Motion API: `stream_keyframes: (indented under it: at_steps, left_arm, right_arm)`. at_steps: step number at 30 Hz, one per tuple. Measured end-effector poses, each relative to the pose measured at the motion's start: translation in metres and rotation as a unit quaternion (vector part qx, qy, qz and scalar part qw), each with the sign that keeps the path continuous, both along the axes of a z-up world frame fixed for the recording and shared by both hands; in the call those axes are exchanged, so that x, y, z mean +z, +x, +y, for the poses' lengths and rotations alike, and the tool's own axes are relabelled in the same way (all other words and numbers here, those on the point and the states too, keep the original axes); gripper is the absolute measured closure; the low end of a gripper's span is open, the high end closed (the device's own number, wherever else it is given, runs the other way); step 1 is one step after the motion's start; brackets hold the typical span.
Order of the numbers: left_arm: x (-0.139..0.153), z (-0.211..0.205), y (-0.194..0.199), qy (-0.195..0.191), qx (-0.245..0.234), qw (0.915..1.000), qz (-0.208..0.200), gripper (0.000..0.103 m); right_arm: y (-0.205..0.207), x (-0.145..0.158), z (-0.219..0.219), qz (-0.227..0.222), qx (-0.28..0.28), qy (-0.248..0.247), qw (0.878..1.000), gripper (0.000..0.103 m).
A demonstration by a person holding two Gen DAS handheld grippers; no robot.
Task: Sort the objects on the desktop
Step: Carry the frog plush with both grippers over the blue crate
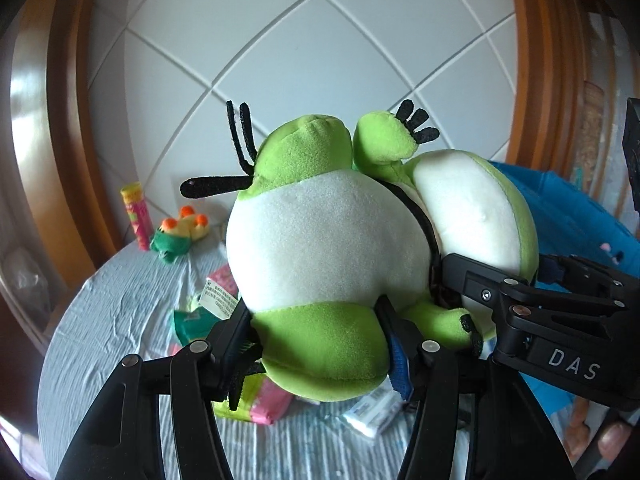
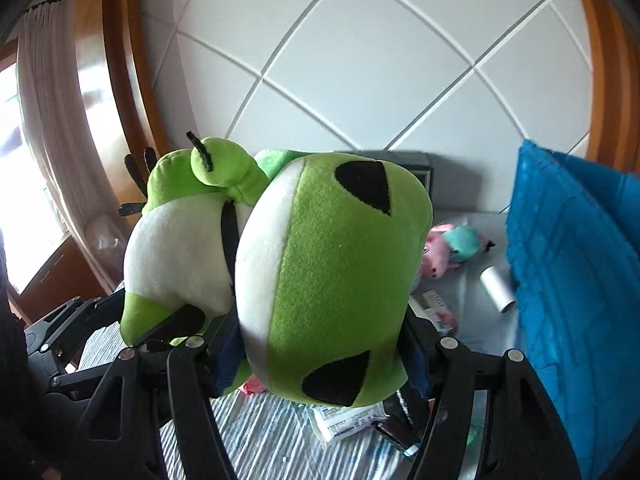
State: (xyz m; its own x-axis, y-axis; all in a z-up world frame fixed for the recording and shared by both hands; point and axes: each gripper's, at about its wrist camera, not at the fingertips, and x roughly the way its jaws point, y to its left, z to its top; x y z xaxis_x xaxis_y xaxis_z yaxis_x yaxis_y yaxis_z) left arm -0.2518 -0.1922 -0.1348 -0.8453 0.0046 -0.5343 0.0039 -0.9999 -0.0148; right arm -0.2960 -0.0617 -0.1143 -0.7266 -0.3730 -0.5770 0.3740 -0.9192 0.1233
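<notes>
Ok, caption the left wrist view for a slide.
Both hand-held grippers, left and right, grip a green frog plush above the cluttered table.

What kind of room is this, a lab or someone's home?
Probably a home, perhaps a bedroom. Soft toys like the big green frog and a small pink one lie about, a blue cushion leans nearby, and a padded white panel framed in wood stands behind.

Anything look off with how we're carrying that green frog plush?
Nothing damaged. The frog plush hangs sideways above the table, left gripper pinching its body, right gripper its head.
</notes>
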Motion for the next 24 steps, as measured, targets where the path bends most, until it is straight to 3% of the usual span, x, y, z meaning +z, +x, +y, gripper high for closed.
stream_keyframes:
  at_steps: [6,13,19,24]
  left_arm:
    - [0.033,0.032,0.011,0.002,-0.035,0.9989,0.032,0.046]
    - [0.086,0.101,0.015,0.0,-0.081,0.993,0.085,0.045]
    - [0.139,0.208,0.013,-0.008,-0.117,0.9839,0.134,0.044]
    - [0.167,0.312,-0.004,0.008,-0.13,0.9821,0.136,0.043]
  right_arm:
    - [0.027,0.035,0.03,0.035,-0.037,0.003,0.999,0.038]
    - [0.053,0.089,0.091,0.091,-0.084,0.001,0.992,0.038]
    - [0.067,0.138,0.182,0.144,-0.12,-0.009,0.982,0.038]
    - [0.061,0.175,0.275,0.175,-0.134,0.013,0.975,0.038]
